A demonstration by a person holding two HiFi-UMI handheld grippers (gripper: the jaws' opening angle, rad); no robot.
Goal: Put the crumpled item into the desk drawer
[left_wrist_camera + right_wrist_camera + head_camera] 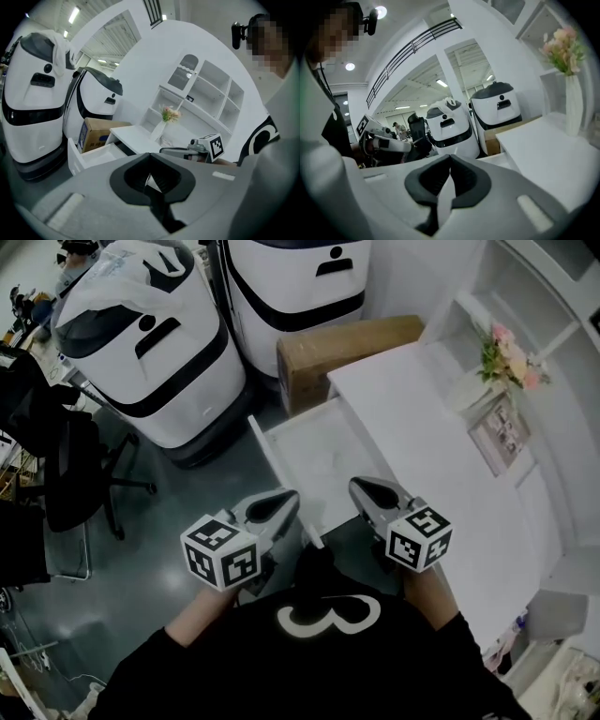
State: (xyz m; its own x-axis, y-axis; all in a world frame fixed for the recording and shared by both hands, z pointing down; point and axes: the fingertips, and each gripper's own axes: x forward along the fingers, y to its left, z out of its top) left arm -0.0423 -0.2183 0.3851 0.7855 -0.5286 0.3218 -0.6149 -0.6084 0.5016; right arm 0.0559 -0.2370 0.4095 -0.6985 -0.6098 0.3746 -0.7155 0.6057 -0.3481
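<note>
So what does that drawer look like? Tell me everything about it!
The drawer is white and looks like painted board. It is a shallow, flat tray with thin, low walls. It stands pulled far out of the white desk, so most of its bottom shows, and nothing can be seen inside it. It sits level, with its far end near the brown cardboard box; whether they touch cannot be told.

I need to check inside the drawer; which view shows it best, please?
The head view looks down into the open drawer. The left gripper view shows it only from the side, the right gripper view just an edge.
</note>
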